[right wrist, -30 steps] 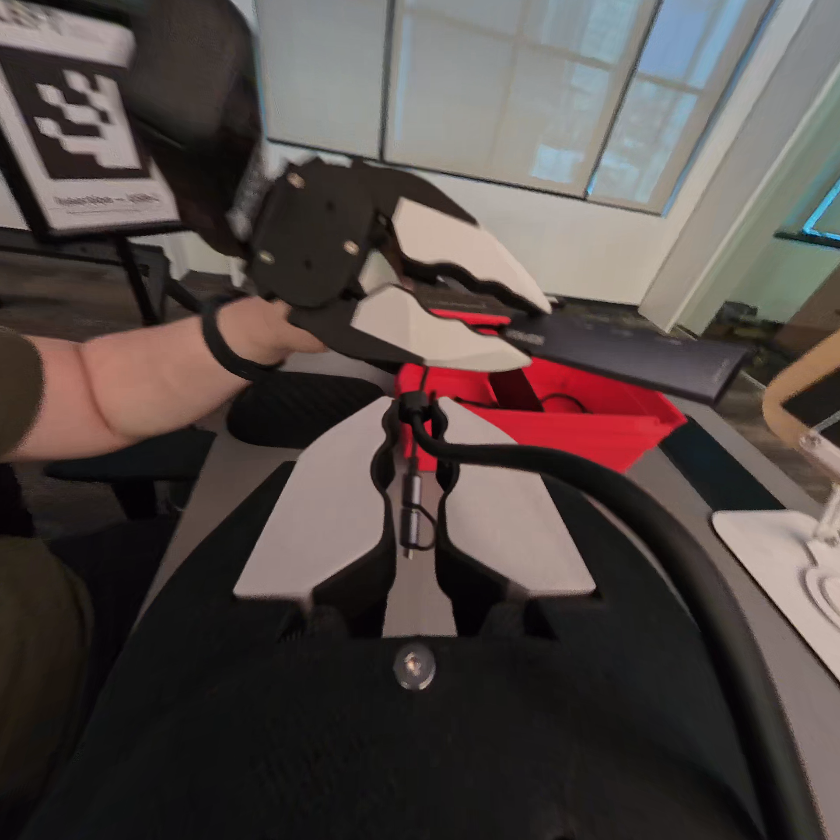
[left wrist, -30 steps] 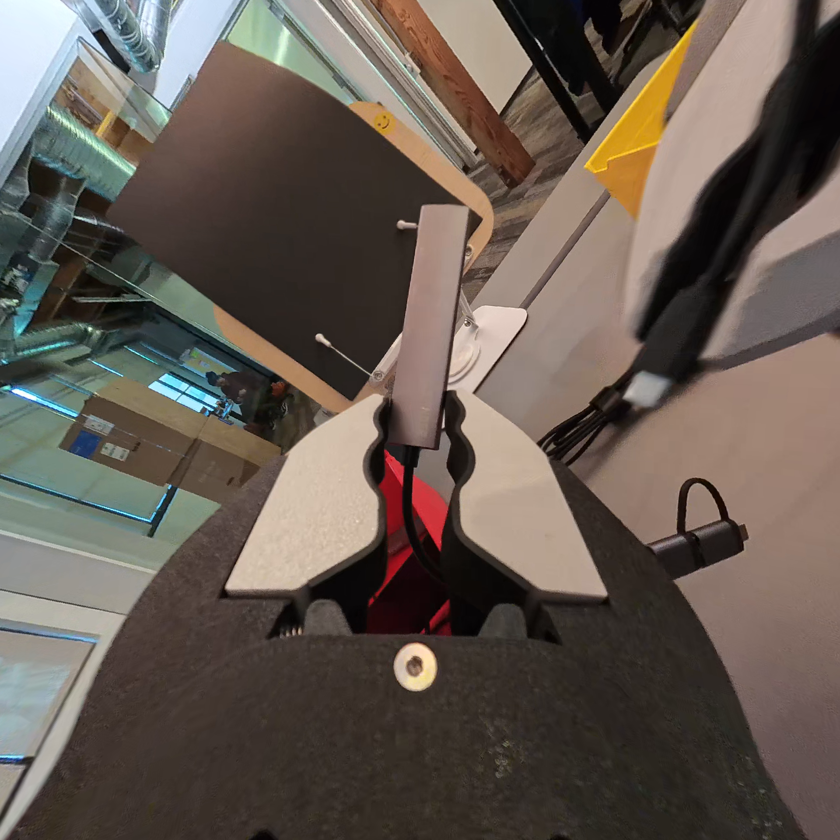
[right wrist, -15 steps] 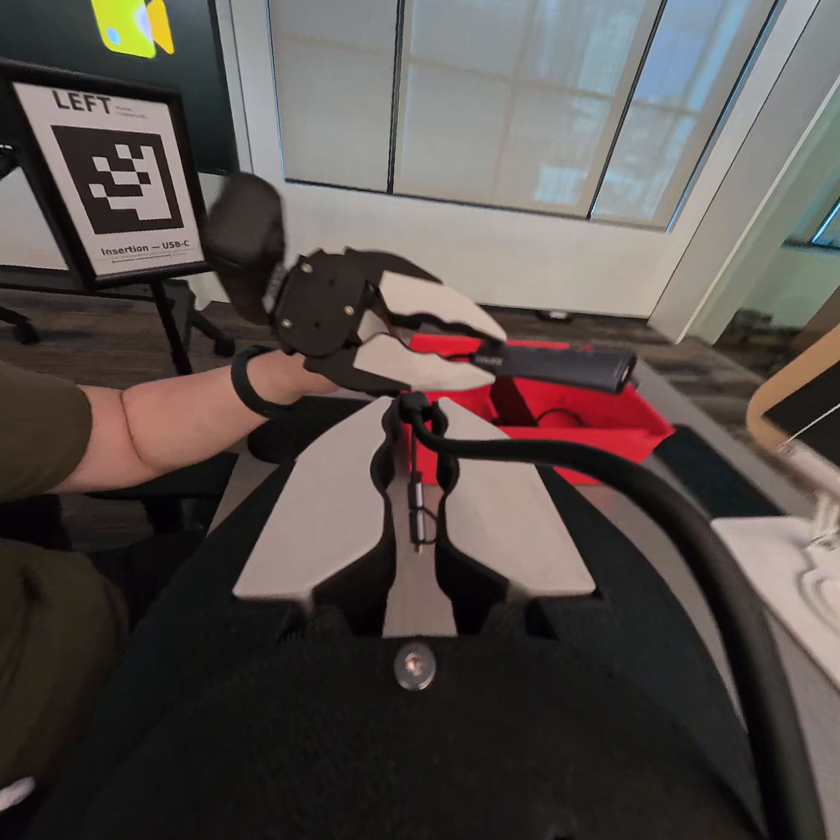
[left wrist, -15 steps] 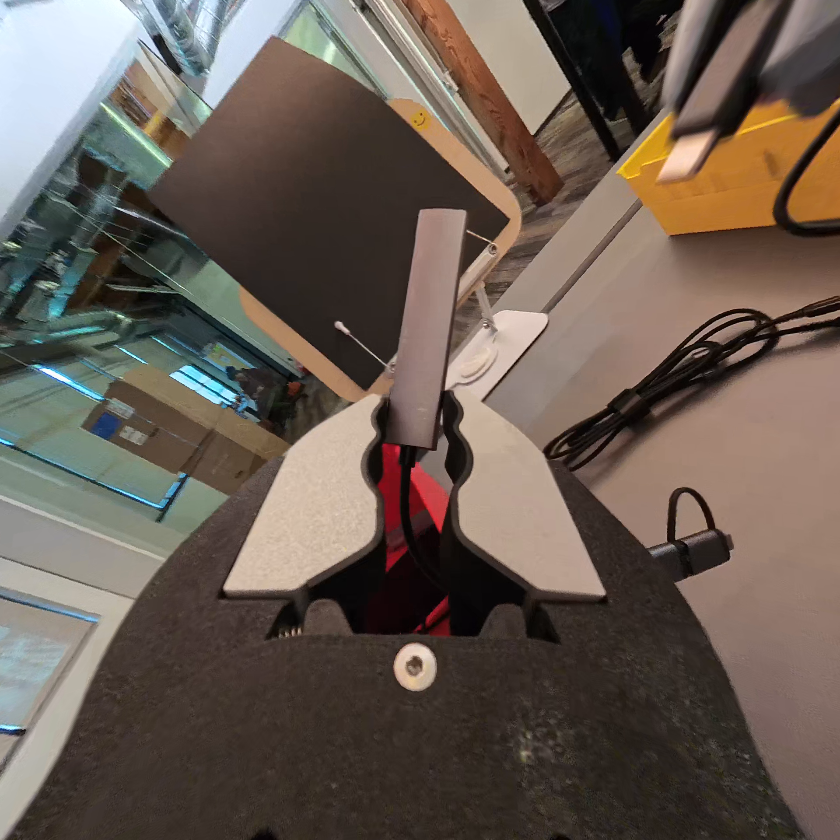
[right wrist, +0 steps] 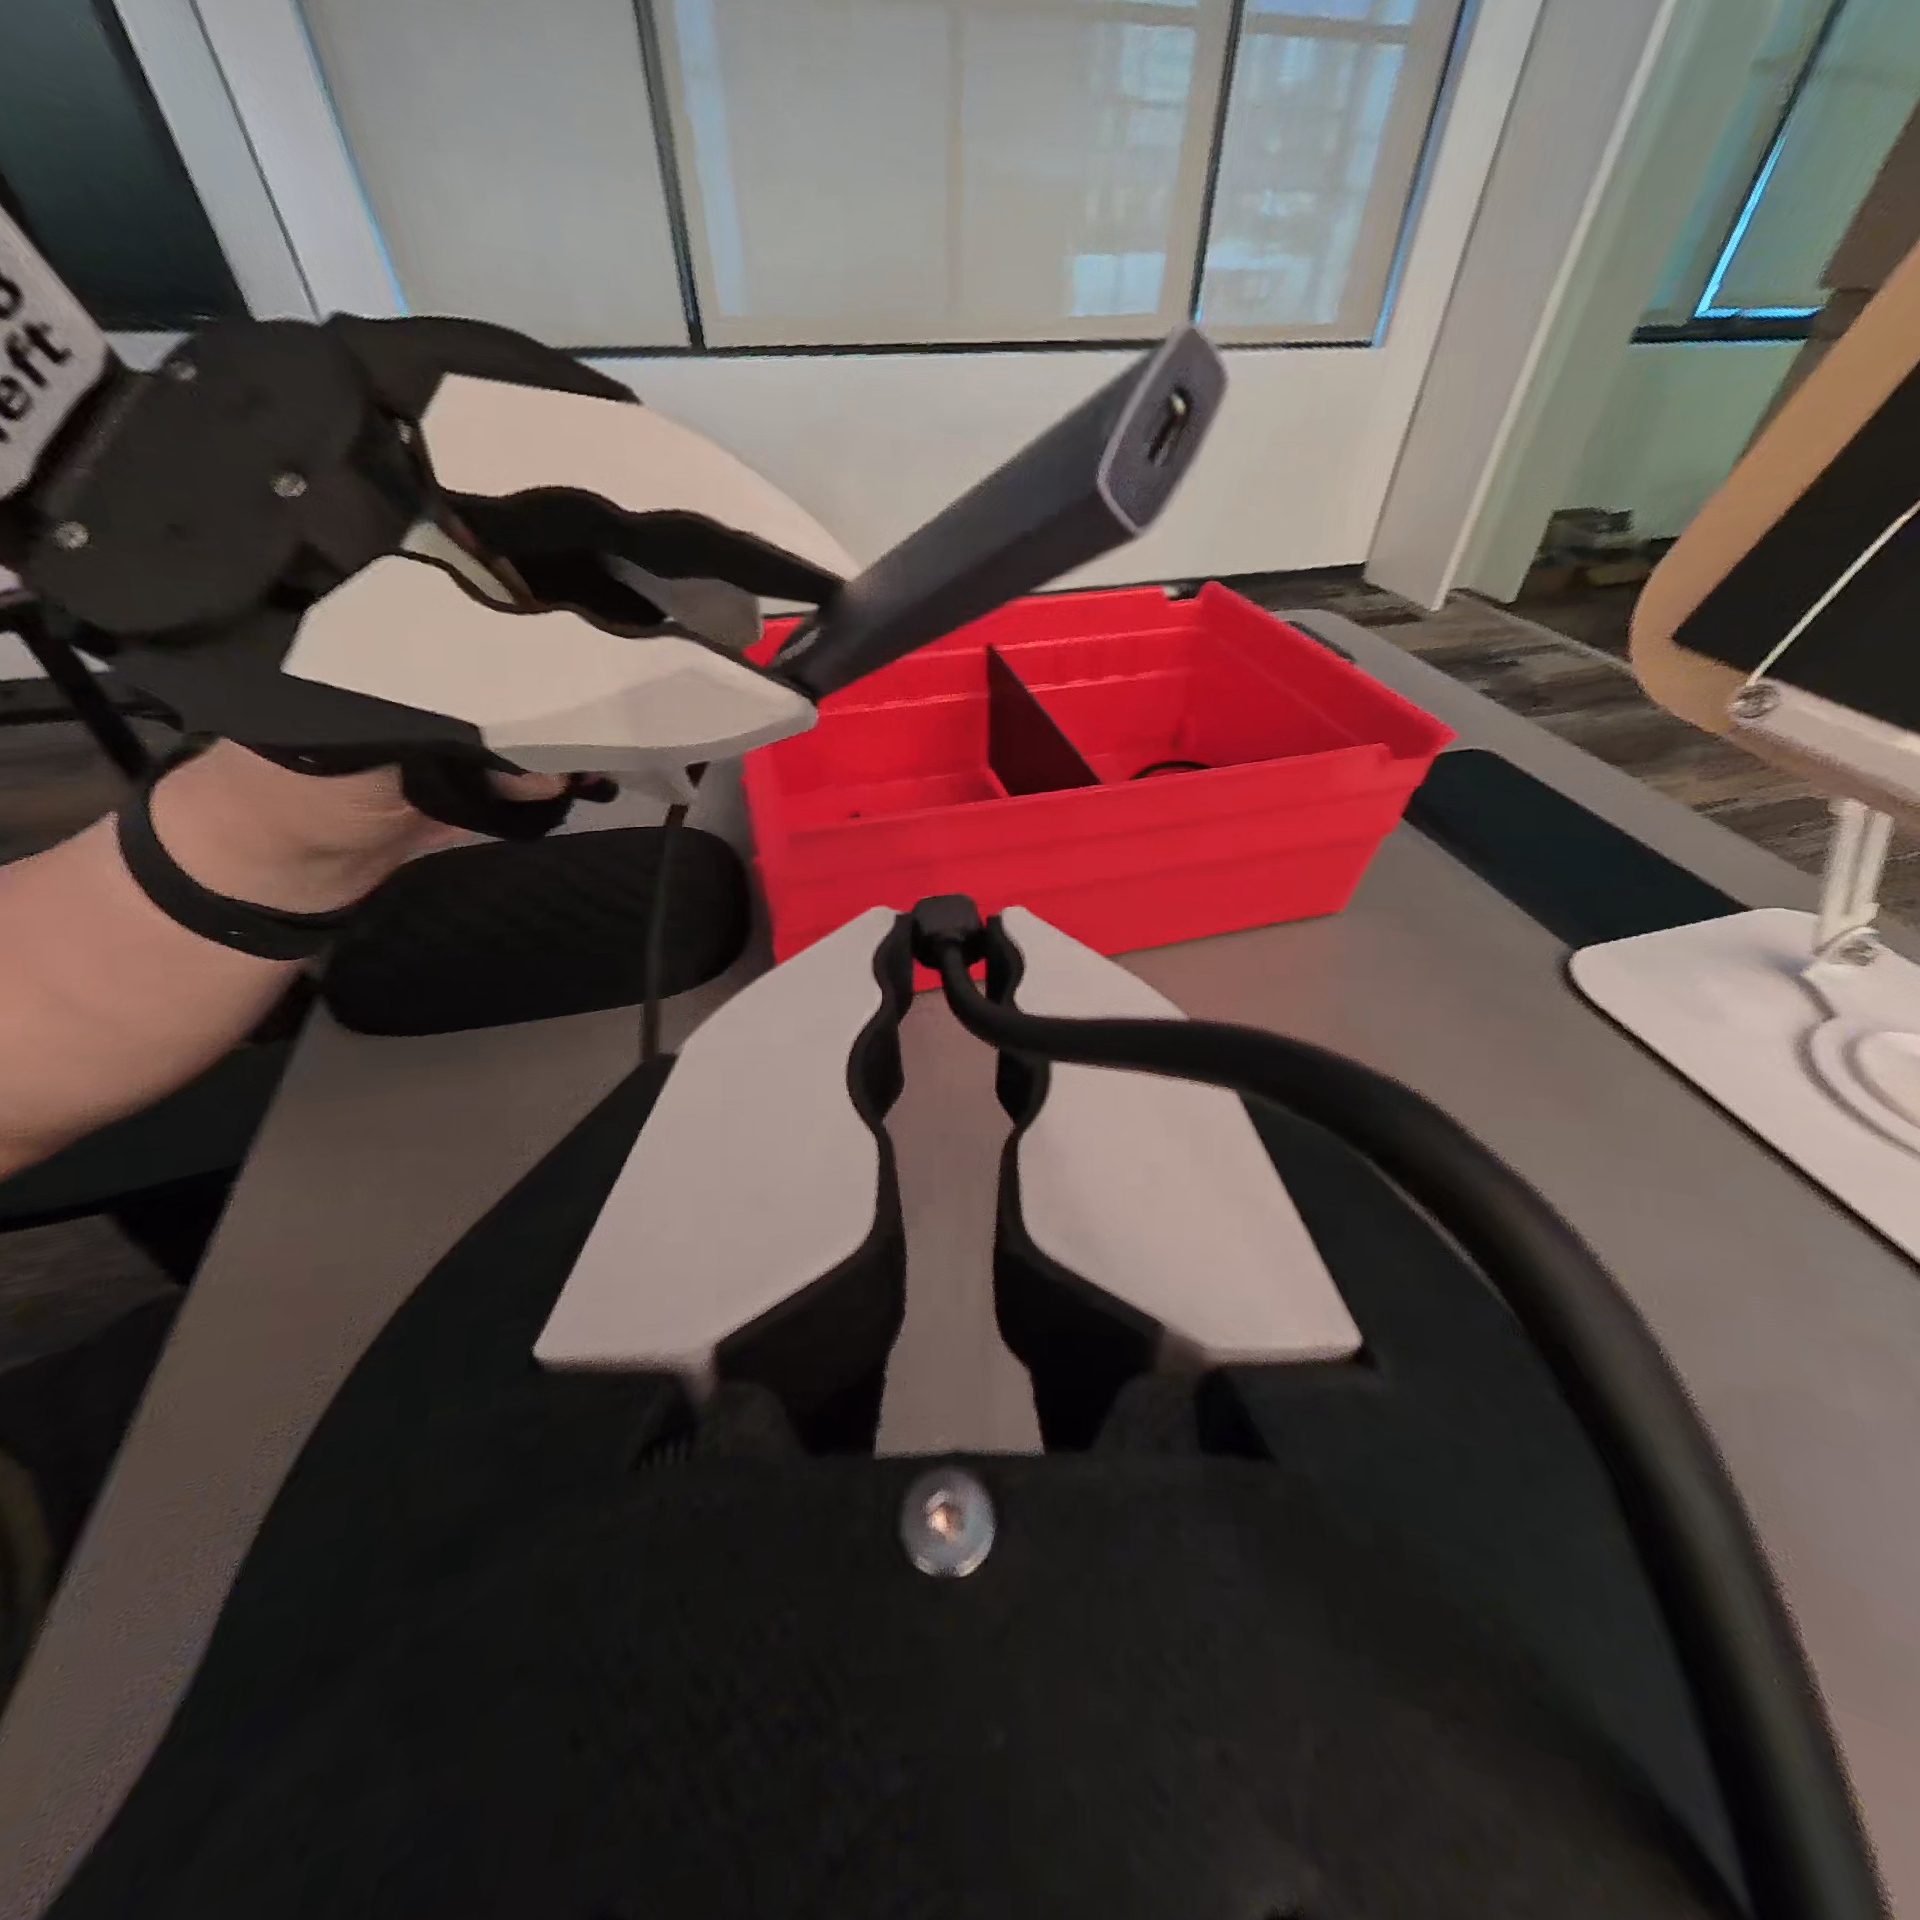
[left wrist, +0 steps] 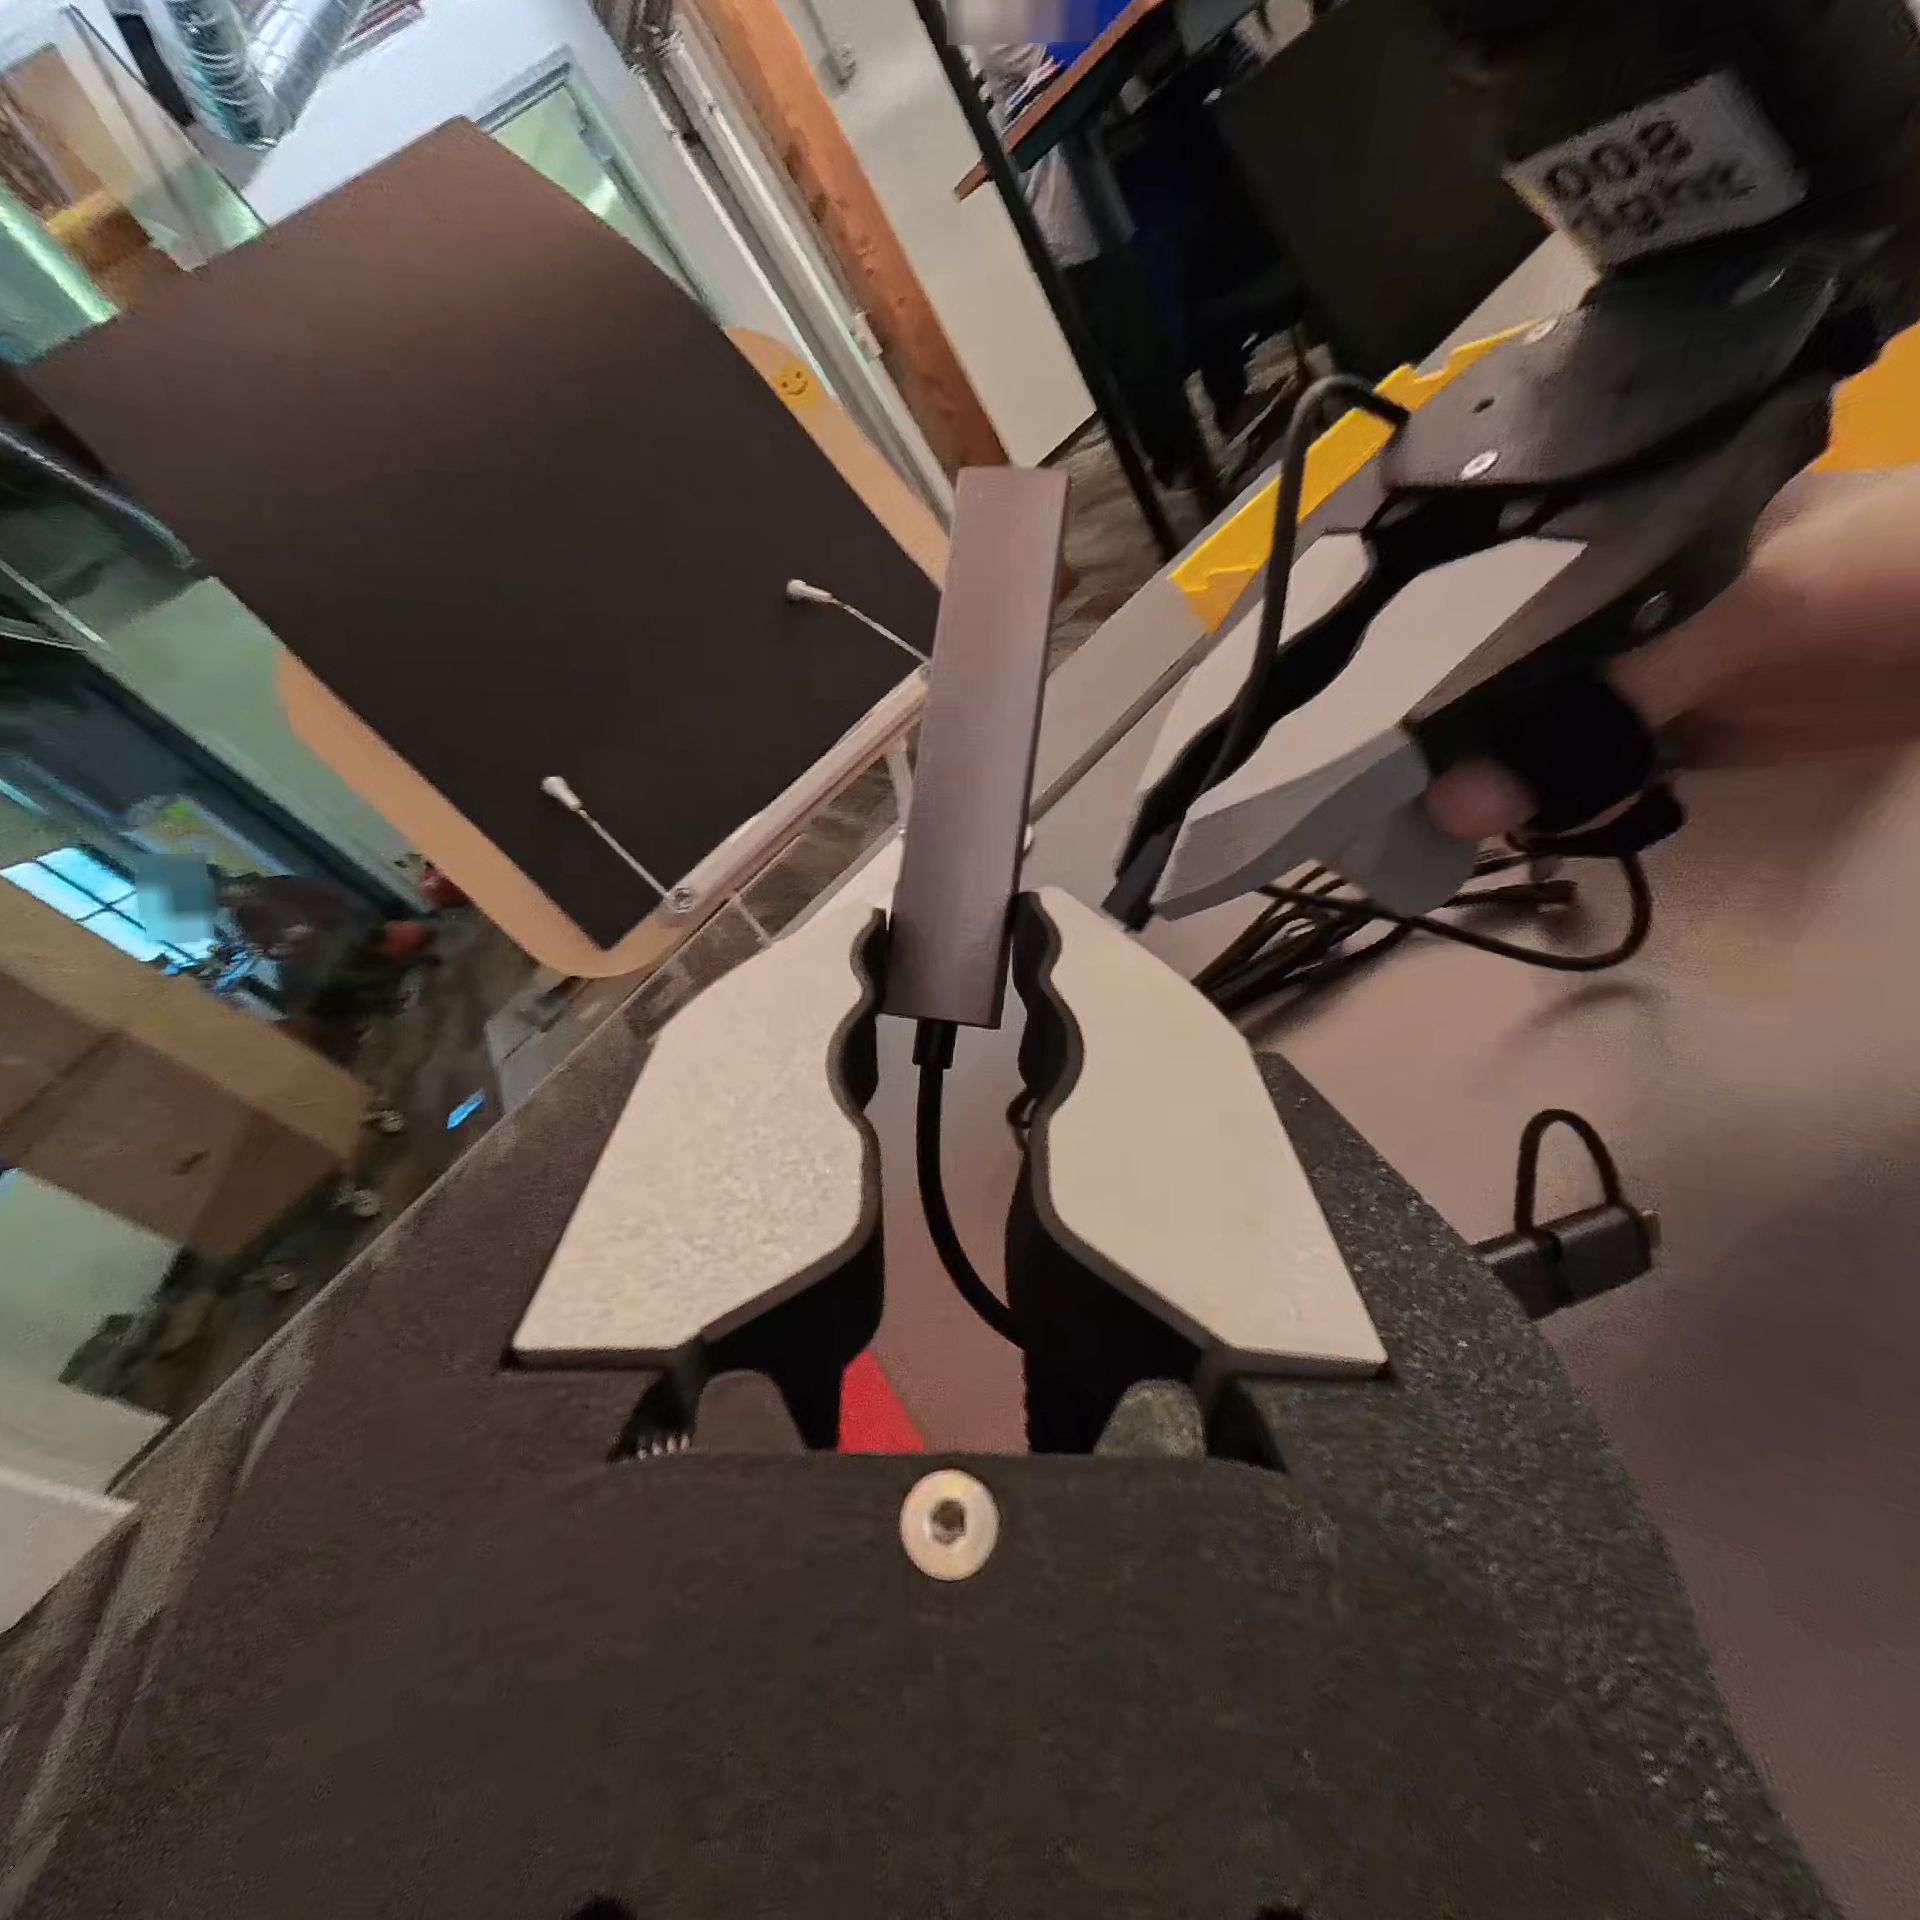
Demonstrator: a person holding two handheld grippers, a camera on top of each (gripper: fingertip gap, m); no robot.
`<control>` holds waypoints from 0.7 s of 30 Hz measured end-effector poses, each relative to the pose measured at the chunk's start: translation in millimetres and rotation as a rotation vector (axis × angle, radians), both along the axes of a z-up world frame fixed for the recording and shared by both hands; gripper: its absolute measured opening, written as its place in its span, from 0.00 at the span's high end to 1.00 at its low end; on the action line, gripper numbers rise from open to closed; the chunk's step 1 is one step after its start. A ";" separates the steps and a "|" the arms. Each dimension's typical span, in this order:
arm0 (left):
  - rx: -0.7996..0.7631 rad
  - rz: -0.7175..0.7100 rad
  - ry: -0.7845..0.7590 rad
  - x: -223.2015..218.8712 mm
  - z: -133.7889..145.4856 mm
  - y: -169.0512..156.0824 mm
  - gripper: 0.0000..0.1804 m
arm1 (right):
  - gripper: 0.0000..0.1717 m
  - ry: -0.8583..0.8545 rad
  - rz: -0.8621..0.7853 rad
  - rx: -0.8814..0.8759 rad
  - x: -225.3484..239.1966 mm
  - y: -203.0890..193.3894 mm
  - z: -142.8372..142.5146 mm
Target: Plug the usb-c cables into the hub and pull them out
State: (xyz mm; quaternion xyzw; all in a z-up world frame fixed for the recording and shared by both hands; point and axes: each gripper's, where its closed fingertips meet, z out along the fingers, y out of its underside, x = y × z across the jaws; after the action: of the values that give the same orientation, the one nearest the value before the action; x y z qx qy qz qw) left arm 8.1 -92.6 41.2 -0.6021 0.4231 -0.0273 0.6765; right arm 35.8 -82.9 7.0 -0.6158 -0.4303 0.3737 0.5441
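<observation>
The left tongs are clamped on the near end of a dark grey hub, both pads pressed against its sides. The hub sticks out past the tips, tilted upward, above the near left corner of a red bin on the grey table. Its free end shows an open port. A thin black cord hangs from its gripped end. The right tongs are clamped on the black plug of a thick black cable, just in front of the red bin, apart from the hub.
</observation>
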 end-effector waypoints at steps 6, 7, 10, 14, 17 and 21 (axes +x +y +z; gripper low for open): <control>-0.140 -0.190 -0.030 12.6 -11.6 -11.1 0.87 | 0.92 0.007 0.020 0.059 -0.1 -1.2 2.2; -0.169 -0.220 -0.042 11.1 -13.4 -11.1 0.88 | 0.92 0.004 0.033 0.066 0.4 -2.4 4.0; -0.221 -0.382 -0.082 6.3 -14.9 -20.0 0.87 | 0.92 0.012 0.061 0.095 3.2 -5.9 12.8; -0.245 -0.423 -0.109 -5.0 -16.4 -20.3 0.87 | 0.92 -0.011 0.099 0.126 2.1 -11.0 13.7; -0.245 -0.443 -0.104 -2.7 -20.6 -24.7 0.88 | 0.92 -0.043 0.110 0.123 -2.4 -13.1 5.8; -0.283 -0.444 -0.046 12.3 -34.8 -28.1 0.87 | 0.92 -0.036 0.113 0.120 -10.6 -16.8 -3.5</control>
State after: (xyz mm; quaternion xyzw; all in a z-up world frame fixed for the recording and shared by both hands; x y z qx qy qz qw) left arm 20.4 -120.7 6.3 -0.5823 0.5214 -0.2478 0.5724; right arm 25.2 -99.8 3.5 -0.5635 -0.4955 0.3661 0.5504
